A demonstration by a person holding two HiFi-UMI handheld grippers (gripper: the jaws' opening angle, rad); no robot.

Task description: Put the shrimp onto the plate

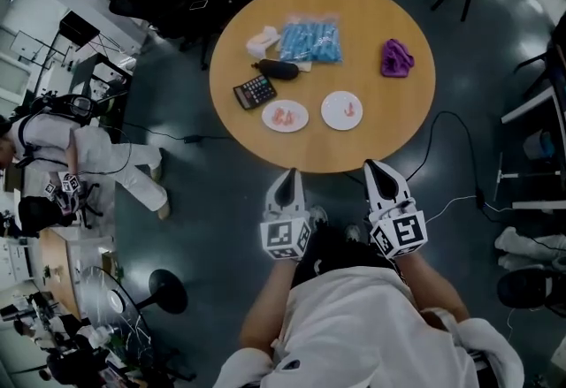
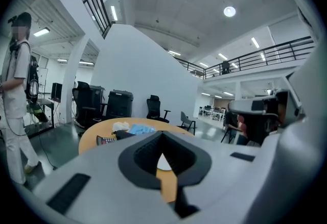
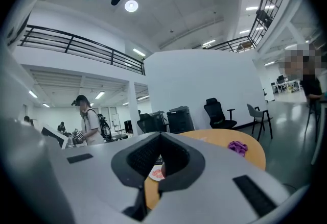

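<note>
Clearly nothing gripped yet. Holding the left claw point(image 1: 286, 183) and the right claw point(image 1: 378, 176) side by side just off the near edge of the round worktop point(image 1: 389, 125), above the floor point(image 1: 203, 201). Both pinched fully together and empty, going by either gripper view. Well apart from the shrimp point(image 1: 283, 115).

Risks, as judgement only:
- Shoving the shrimp around or over the rim if reaching in without spreading the claw first.
- Squeezing too hard on something small, soft and probably slippery, so likely to squirt out sideways and land on bare wood.
- Coming down too steep or off-centre, with a chance of tipping or skidding a light plate.
- Mixing up source and target: two near-identical plates, no way to tell from the task which to fill. Guessing the fuller one as source and the barer one as target, not certain.
- Clipping the calculator point(image 1: 255, 93), just beside the left plate, on a low sweep with the left claw.

Containers:
- left plate point(image 1: 300, 124), white: small cluster of pink shrimp in the middle.
- right plate point(image 1: 332, 117), white: single shrimp piece point(image 1: 351, 103) toward its far right, otherwise bare.
- blue bag point(image 1: 310, 41) on the far side: full of something blue, contents unclear.

Also loose on the worktop: dark eggplant point(image 1: 276, 69), crumpled white tissue point(image 1: 262, 41), purple cloth point(image 1: 396, 57).
</note>
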